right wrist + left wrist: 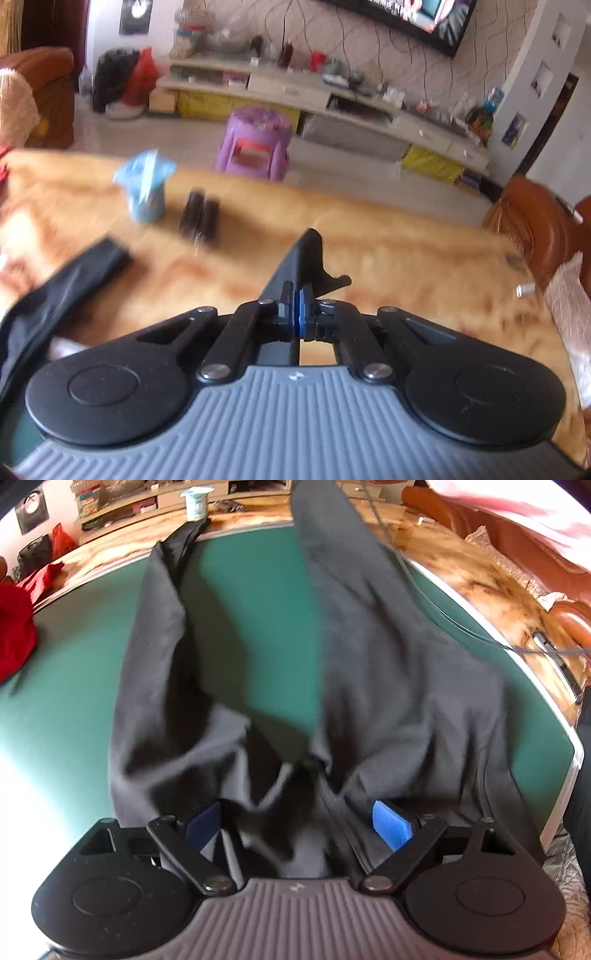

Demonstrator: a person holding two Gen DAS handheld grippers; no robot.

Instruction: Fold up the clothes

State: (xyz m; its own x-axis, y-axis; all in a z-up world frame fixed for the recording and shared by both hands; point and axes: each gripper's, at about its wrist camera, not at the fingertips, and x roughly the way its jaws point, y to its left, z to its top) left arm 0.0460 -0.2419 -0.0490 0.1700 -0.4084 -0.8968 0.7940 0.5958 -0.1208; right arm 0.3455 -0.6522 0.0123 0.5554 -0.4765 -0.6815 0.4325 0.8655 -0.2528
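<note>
Dark grey trousers [369,686] lie on the green mat [258,620], both legs running away from me. My left gripper [298,826] hovers over the waist end. It is open wide, and rumpled cloth lies loose between its blue pads [391,825]. The right-hand leg rises off the mat toward the top of the left wrist view. In the right wrist view my right gripper [297,295] is shut on the end of a trouser leg [304,254], and a dark flap sticks up past its pads. The other leg's end [81,273] lies on the table at the left.
A red garment [14,635] lies at the mat's left edge. A pale blue cup [146,192] and a few dark cylinders [199,218] stand on the marbled tabletop [406,258]. A thin cable [443,609] crosses the mat's right side. Brown chairs [535,229] and a purple stool [258,144] stand around the table.
</note>
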